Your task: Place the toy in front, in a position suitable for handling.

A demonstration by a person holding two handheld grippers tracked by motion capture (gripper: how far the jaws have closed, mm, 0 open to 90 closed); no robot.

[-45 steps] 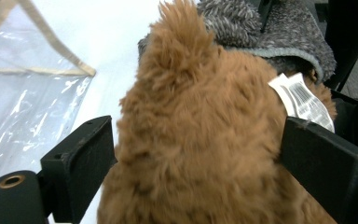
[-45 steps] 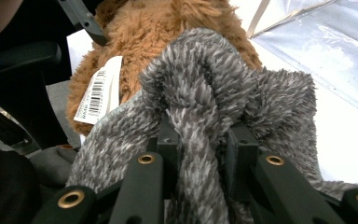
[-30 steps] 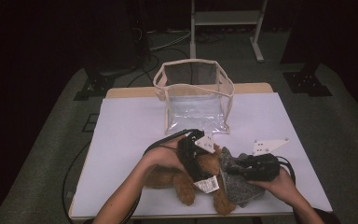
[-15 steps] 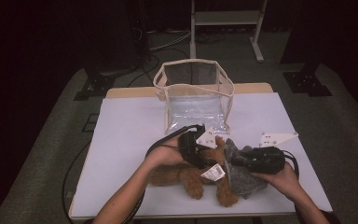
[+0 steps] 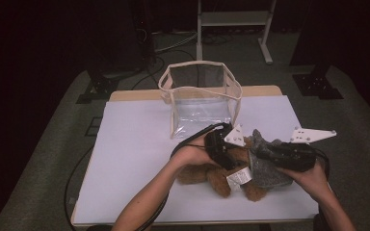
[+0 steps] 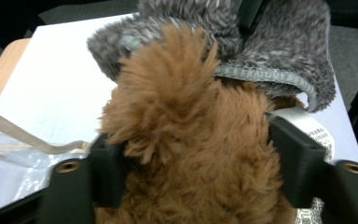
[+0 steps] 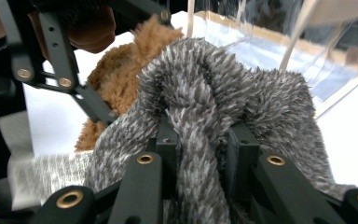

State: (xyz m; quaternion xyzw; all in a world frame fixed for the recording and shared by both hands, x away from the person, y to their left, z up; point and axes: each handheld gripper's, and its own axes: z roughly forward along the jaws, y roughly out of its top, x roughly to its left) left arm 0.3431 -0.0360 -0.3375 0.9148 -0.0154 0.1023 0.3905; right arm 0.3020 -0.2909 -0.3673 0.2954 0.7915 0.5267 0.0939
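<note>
A brown plush toy [image 5: 207, 174] lies near the table's front edge, partly wrapped in a grey fuzzy garment [image 5: 270, 174]. My left gripper [image 5: 231, 161] comes in from the left. Its jaws have just been opening, and they stand on either side of the brown plush [image 6: 191, 140], pressing into the fur. My right gripper [image 5: 258, 153] comes from the right and is shut on a bunched fold of the grey garment [image 7: 214, 84]. A white printed tag [image 5: 237, 178] hangs from the toy.
A clear plastic bag with beige trim [image 5: 200, 98] stands open at the back middle of the white table [image 5: 135, 144], just beyond the toy. Cables trail from both grippers. Dark floor and stand legs surround the table.
Both hands have carried the toy and garment a little away from the person, toward the clear bag, and slightly up. The grey garment now sits higher against the toy.
</note>
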